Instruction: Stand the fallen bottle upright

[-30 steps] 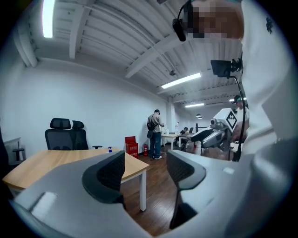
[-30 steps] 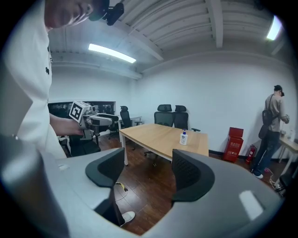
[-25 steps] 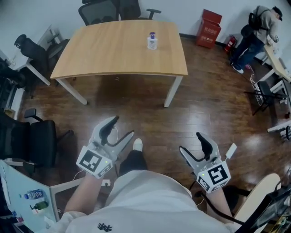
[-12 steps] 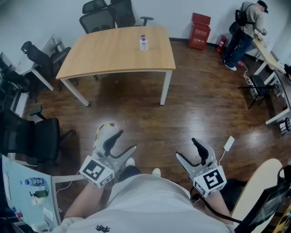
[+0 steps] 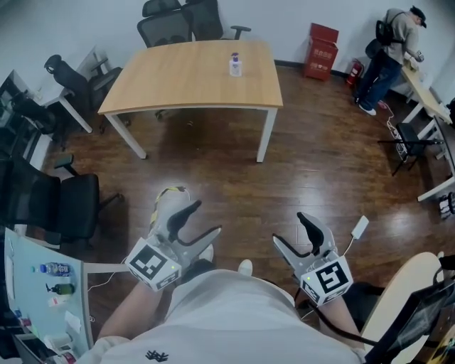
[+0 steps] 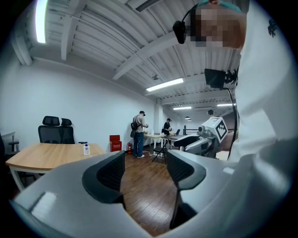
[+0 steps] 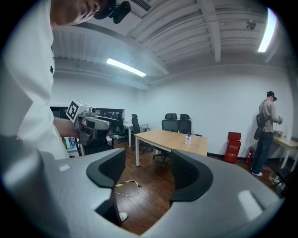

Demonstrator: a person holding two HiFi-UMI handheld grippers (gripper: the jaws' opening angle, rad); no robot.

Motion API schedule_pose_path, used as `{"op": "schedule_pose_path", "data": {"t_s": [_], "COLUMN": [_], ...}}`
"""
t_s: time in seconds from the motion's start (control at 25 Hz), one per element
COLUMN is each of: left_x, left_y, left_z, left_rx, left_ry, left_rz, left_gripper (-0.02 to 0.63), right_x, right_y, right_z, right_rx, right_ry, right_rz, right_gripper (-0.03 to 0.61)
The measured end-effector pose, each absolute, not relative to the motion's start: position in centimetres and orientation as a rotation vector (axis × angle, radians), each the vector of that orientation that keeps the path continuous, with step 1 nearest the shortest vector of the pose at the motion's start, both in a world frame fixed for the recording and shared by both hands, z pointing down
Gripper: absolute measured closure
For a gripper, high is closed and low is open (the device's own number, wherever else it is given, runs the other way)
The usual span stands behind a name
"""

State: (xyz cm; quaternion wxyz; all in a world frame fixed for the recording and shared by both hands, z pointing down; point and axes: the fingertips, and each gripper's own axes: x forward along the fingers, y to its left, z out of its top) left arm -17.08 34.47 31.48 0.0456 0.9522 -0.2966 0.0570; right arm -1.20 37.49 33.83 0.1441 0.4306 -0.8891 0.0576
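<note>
A small white pump bottle (image 5: 235,65) with a blue top stands upright near the far edge of the wooden table (image 5: 178,82). It is small and distant in the left gripper view (image 6: 86,149) and in the right gripper view (image 7: 188,139). My left gripper (image 5: 202,219) hovers over the dark wood floor close to my body, well short of the table, open and empty (image 6: 145,169). At the same height to its right, my right gripper (image 5: 290,229) is also open with nothing between its fingers (image 7: 144,172).
Black office chairs (image 5: 174,21) stand behind the table, and more (image 5: 53,210) on the left. A yellow cable (image 5: 170,192) lies on the floor ahead of the left gripper. A red box (image 5: 321,43) and a person (image 5: 387,43) are at the far right. A glass-topped stand (image 5: 43,284) is at my left.
The person has stepped, so the table sits differently in the head view. Both grippers have shifted over the floor and risen slightly. Their jaws stayed open.
</note>
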Motion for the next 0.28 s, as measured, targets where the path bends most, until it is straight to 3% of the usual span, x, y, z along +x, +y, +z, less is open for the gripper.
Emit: {"op": "schedule_pose_path", "data": {"t_s": [0.28], "left_x": [-17.05], "left_y": [34.22], "left_z": [31.43], "left_rx": [2.910], "left_ry": [-0.969], "left_rz": [0.178], "left_gripper": [0.334], "right_x": [-0.54], "right_y": [37.41], "right_z": [33.89], "right_rx": [1.229], "right_ry": [-2.574], "right_rz": [0.159], "right_gripper": [0.273]}}
